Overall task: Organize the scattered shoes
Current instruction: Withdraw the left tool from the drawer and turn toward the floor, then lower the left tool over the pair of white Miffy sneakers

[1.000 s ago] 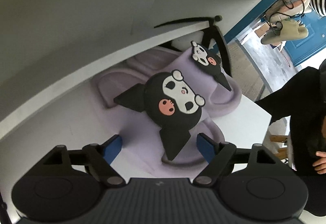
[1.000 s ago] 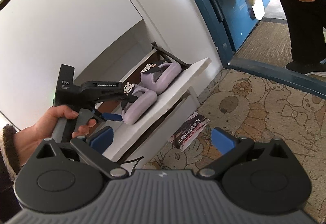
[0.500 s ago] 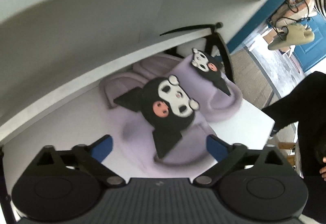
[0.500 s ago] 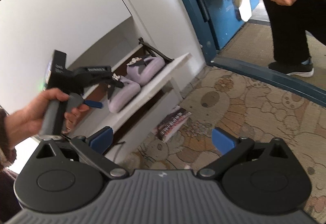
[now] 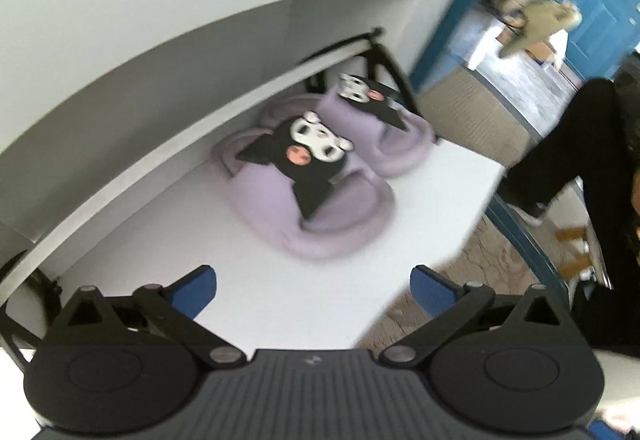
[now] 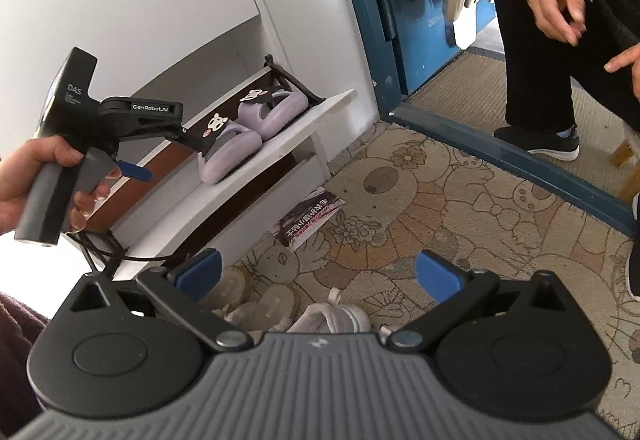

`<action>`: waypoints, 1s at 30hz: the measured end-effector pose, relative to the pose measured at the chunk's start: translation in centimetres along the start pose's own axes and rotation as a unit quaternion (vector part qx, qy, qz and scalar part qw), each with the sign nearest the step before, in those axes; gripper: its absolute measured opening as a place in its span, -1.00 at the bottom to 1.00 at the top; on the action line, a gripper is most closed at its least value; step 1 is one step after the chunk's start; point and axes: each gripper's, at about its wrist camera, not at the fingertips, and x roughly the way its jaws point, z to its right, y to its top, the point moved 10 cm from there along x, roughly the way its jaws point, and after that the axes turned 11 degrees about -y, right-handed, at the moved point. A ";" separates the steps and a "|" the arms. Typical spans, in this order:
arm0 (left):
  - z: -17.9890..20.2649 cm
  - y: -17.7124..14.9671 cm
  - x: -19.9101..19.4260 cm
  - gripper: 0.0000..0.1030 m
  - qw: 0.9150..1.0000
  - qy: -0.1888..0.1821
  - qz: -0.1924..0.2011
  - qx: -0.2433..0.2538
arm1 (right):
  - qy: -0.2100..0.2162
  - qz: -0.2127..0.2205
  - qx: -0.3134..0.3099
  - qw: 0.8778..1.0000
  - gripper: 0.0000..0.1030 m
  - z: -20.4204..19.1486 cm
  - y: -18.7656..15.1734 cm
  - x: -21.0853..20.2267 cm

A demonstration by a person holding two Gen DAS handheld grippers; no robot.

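Lilac foam slippers (image 5: 320, 216) sitting paired near shelf (image 5: 280, 304) back edge; likely light, squashy; gripping sidewalls. Left gripper (image 5: 314, 286) just opening wide, holding nothing; right gripper (image 6: 320, 272) gaping, holding nothing.

The left gripper (image 5: 314, 290) is held pointing steeply downward, its jaws having just been opening, now spread wide with nothing between them. It is gripped by the left hand (image 6: 38, 176) at the handle. The right gripper (image 6: 318, 274) is likewise spread wide, empty, and angled downward.
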 end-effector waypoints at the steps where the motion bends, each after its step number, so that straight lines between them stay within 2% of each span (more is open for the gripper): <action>1: 0.5 -0.4 -0.4 0.99 1.000 -0.005 -0.003 0.010 | -0.002 -0.003 -0.003 1.000 1.00 -0.1 -0.2 -0.2; 4: 1.9 -1.9 -1.1 0.99 0.999 -0.019 -0.016 0.048 | -0.003 -0.009 -0.015 1.000 1.00 -0.3 -1.2 -0.8; 7: 3.4 -4.0 -1.7 0.99 0.994 -0.040 -0.036 0.100 | -0.007 -0.016 -0.024 1.000 1.00 -0.1 -2.3 -1.3; 9: 4.2 -5.9 -2.1 0.99 0.988 -0.051 -0.057 0.132 | -0.010 -0.022 -0.028 0.999 1.00 0.2 -3.0 -1.5; 15: 6.4 -10.5 -2.5 0.99 0.973 -0.074 -0.112 0.187 | -0.021 -0.031 -0.027 0.999 1.00 1.4 -5.0 -2.4; 20: 8.9 -13.9 -1.4 0.99 0.959 -0.086 -0.164 0.215 | -0.034 -0.032 -0.022 0.999 1.00 2.9 -6.1 -3.3; 25: 12.1 -16.5 2.2 0.99 0.942 -0.071 -0.213 0.250 | -0.048 -0.029 -0.005 0.998 1.00 4.7 -6.9 -4.4; 30: 12.8 -19.0 6.7 0.94 0.926 -0.041 -0.258 0.272 | -0.058 -0.026 0.012 0.998 1.00 6.8 -7.2 -5.0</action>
